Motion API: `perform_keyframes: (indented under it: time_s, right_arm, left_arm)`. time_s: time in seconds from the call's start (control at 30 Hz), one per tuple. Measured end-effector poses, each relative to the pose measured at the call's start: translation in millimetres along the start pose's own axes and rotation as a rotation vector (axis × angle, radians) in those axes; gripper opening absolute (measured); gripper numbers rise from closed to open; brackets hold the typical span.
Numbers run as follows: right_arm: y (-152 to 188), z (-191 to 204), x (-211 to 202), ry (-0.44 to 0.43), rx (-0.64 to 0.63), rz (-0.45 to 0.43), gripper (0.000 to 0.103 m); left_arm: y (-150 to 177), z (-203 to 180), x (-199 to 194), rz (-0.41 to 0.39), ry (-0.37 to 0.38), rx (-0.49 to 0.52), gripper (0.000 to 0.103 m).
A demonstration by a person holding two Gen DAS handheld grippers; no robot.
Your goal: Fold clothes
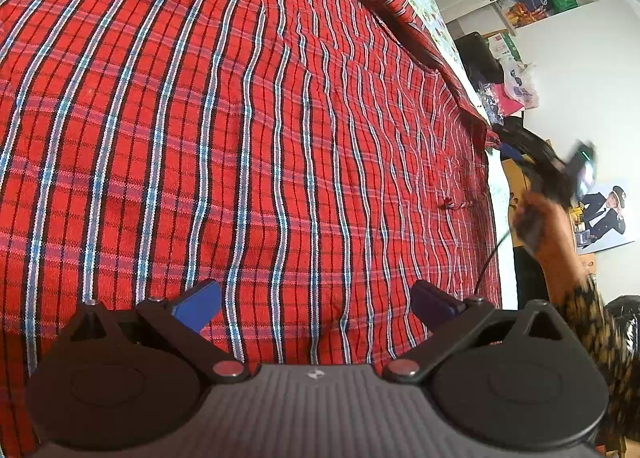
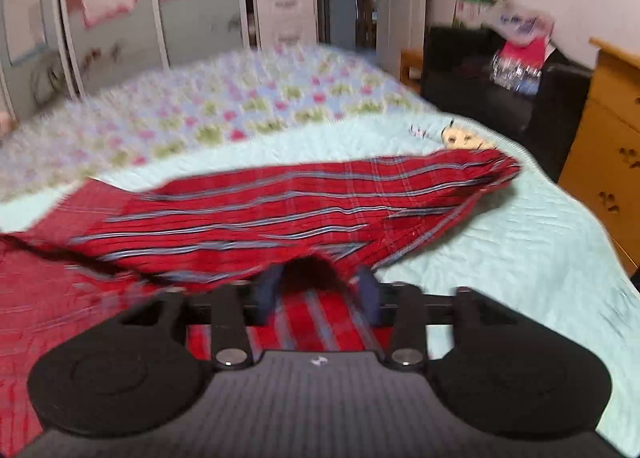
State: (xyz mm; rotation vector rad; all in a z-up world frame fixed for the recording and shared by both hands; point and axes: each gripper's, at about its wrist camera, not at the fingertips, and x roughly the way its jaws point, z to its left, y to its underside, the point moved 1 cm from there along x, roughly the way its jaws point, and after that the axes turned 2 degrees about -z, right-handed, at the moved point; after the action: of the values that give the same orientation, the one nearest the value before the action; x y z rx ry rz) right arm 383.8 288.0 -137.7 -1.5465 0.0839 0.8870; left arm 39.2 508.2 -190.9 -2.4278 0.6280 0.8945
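Red plaid cotton shirt (image 1: 240, 138) with blue and white stripes lies spread over the pale mint quilted bedspread (image 2: 520, 258), filling the left wrist view. One part of it, seemingly a sleeve (image 2: 320, 198), is flung across the body in the right wrist view, blurred and apparently mid-air. The right gripper (image 2: 320, 294) has its jaws apart, with cloth lying loose between the blue pads but not pinched. The left gripper (image 1: 316, 298) hovers over the flat body with jaws wide and empty. This looks like the sleeve-fold step. Next, the sleeve needs to settle flat, then one gripper must find an edge of the shirt for the following fold.
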Motion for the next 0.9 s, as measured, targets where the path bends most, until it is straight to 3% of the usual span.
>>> perform_keyframes:
  time_s: [0.03,0.1,0.13,0.17,0.2,0.23,0.27,0.3,0.33,0.37,0.43,0.5,0.53,0.6,0.63,0.7,0.8,0.9]
  right_arm:
    - [7,1,-14,-0.038,0.017,-0.006,0.071]
    - [29,-2,-27,-0.166,0.076,0.05,0.078]
    - [41,-9,-19,-0.204,0.114,0.117,0.077]
    - [54,-22,-8,-0.182,0.149,0.183,0.076]
    - [65,-38,2,-0.108,0.178,0.221,0.056]
    - [70,-52,4,-0.029,0.21,0.227,0.011]
    - [66,-61,-4,0.055,0.248,0.186,0.007]
    - [62,-71,-13,0.139,0.286,0.144,0.012]
    - [58,-75,-23,0.183,0.318,0.104,0.024]
    - [56,-70,-36,0.151,0.326,0.067,0.031]
    - [58,-41,-56,0.036,0.247,0.039,0.062]
    - [72,-16,-56,-0.048,0.149,0.097,0.078]
    - [80,-10,-53,-0.042,0.131,0.131,0.078]
    - [96,-13,-43,0.101,0.181,0.184,0.071]
    - [101,-10,-44,0.153,0.21,0.187,0.071]
    - [98,10,-63,0.172,0.263,0.126,0.071]
    - [103,74,-93,0.013,0.212,0.06,0.073]
    - [120,150,-96,-0.222,0.189,0.147,0.074]
  left_arm:
    - [0,0,0,-0.001,0.001,0.003,0.103]
    - [2,0,0,-0.006,0.002,0.008,0.103]
    - [2,0,0,-0.008,0.003,0.01,0.103]
    - [3,0,0,-0.011,0.004,0.013,0.103]
    - [3,0,0,-0.013,0.004,0.013,0.103]
    - [4,0,-1,-0.017,0.005,0.01,0.103]
    - [4,1,-2,-0.021,0.007,0.005,0.103]
    - [4,1,-3,-0.025,0.01,0.0,0.103]
    - [4,2,-3,-0.029,0.012,-0.005,0.103]
    - [5,3,-4,-0.032,0.014,-0.009,0.103]
    - [5,3,-5,-0.039,0.015,-0.012,0.102]
    - [6,2,-7,-0.048,0.016,-0.004,0.098]
    - [6,2,-10,-0.057,0.015,0.01,0.094]
    - [9,5,-23,-0.084,0.008,0.042,0.088]
    - [11,8,-32,-0.102,0.0,0.054,0.088]
    - [11,20,-58,-0.155,-0.022,0.062,0.088]
    - [1,40,-111,-0.268,-0.079,0.092,0.087]
    - [-24,60,-173,-0.437,-0.182,0.135,0.088]
